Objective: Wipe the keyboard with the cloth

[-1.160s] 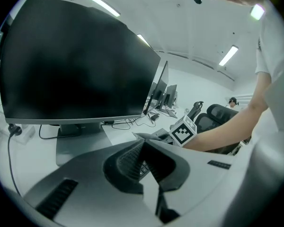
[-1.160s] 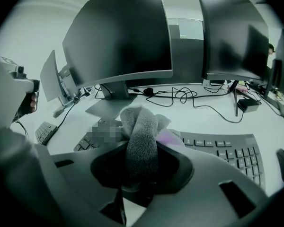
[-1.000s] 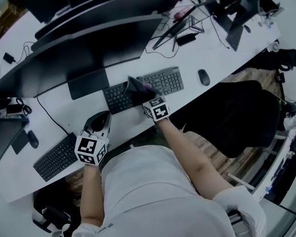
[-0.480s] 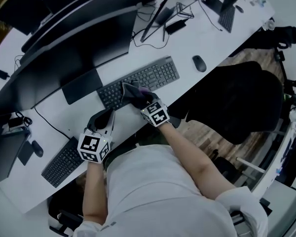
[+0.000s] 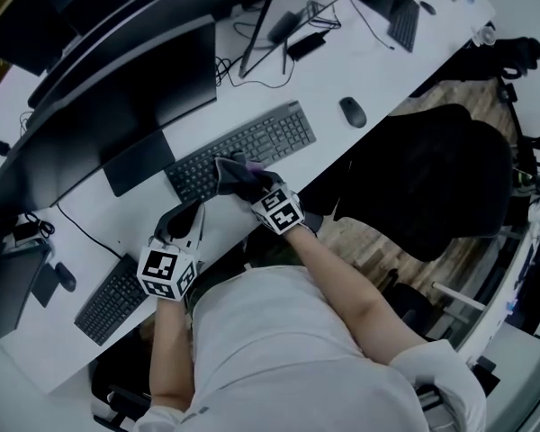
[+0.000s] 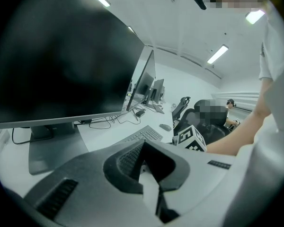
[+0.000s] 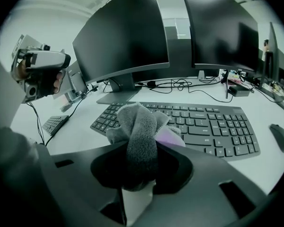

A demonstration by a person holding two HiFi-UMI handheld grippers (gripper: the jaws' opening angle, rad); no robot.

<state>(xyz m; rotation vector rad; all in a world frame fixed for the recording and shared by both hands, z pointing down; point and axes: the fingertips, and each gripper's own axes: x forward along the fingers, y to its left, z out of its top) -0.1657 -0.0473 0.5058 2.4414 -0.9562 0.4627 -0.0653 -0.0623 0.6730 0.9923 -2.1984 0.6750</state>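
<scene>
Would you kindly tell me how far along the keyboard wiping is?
Done: the cloth is picked up, clamped in the right tool. In hand: it sits over the left-centre keys of the keyboard; contact is unclear. Left: the numpad end lies uncovered, and how much is wiped cannot be seen. The left tool is shut, empty, off the keyboard.

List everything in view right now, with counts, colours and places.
desk: one, white, running across the head view.
monitors: at least two, black, along the desk's far side.
keyboard: one, dark grey, in front of the monitors.
other keyboards: two, dark, one at the near left and one at the far right.
mouse: one, dark, right of the keyboard.
cables: several, black, behind the keyboard.
chair: one, black, right of the person.
cloth: one, grey, bunched over the keyboard's near edge.
left gripper: shut, empty, left of the keyboard.
right gripper: shut on the cloth.
</scene>
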